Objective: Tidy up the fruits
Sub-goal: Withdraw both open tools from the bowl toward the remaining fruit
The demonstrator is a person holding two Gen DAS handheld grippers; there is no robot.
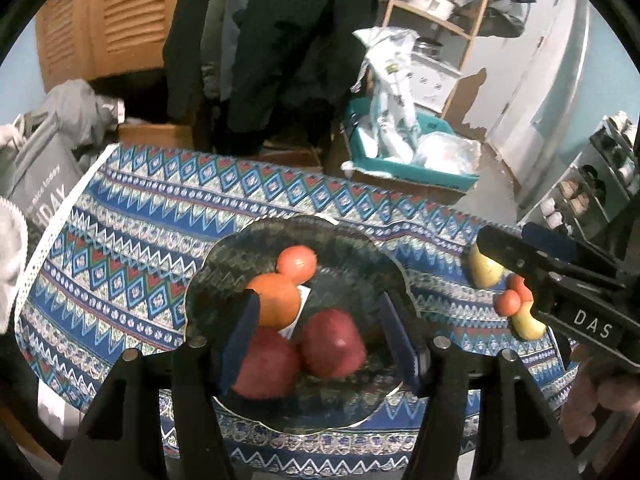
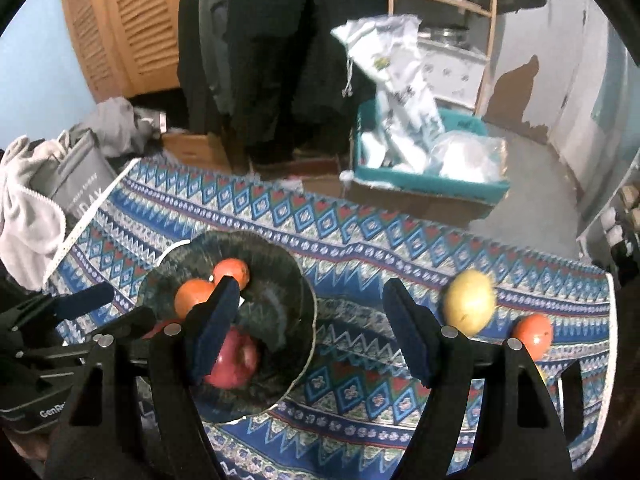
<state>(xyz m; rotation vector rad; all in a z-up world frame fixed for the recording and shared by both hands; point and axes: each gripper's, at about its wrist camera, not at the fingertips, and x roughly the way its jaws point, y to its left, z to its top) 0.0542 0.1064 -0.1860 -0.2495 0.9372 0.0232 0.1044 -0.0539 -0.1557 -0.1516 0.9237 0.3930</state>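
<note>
Right wrist view: both tongs [image 2: 316, 330] released; bare cloth [image 2: 352, 312] between bowl rim [image 2: 310, 300] and yellow fruit [image 2: 470, 306].

Black claws [image 1: 316, 344], blue pads [image 2: 214, 332], silver screws.

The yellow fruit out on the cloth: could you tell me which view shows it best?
The right wrist view: the yellow fruit sits whole and unobstructed. In the left wrist view, the right gripper hides part of it.
</note>
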